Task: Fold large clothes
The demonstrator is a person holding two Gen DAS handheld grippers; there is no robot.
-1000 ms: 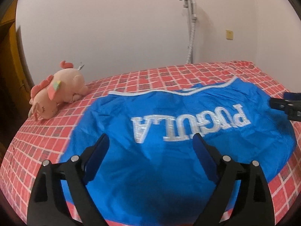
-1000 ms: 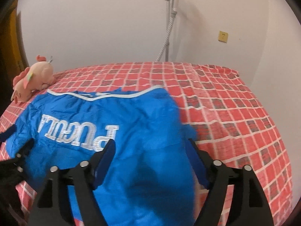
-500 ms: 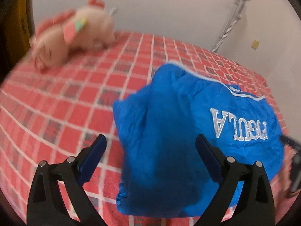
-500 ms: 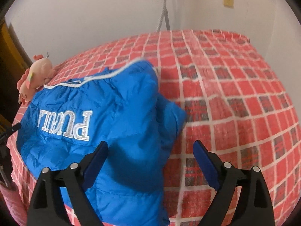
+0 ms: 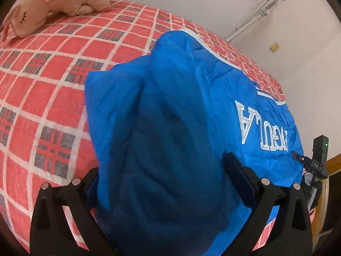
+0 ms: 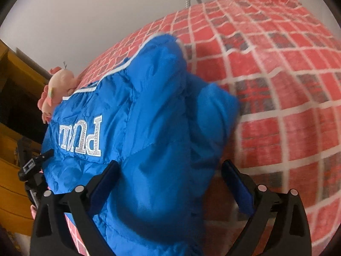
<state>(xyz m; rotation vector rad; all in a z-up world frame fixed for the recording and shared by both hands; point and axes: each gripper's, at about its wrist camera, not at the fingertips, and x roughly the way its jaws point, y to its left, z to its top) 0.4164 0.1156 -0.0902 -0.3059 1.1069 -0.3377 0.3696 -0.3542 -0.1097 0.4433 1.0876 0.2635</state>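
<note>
Blue padded nylon jacket (image 5: 181, 111) with white lettering lies bunched on the red-and-white checked bedspread (image 5: 42, 81), near its front edge. At far left, note the pink plush toy (image 5: 57, 2) resting on the bedspread, well apart from the jacket. Your left gripper (image 5: 168, 183) has its jaws spread wide, with a fold of the jacket lying between them; you cannot tell whether the fingers touch it. Your right gripper (image 6: 170, 183) is likewise spread, straddling the jacket's right-hand fold (image 6: 162, 170).
</note>
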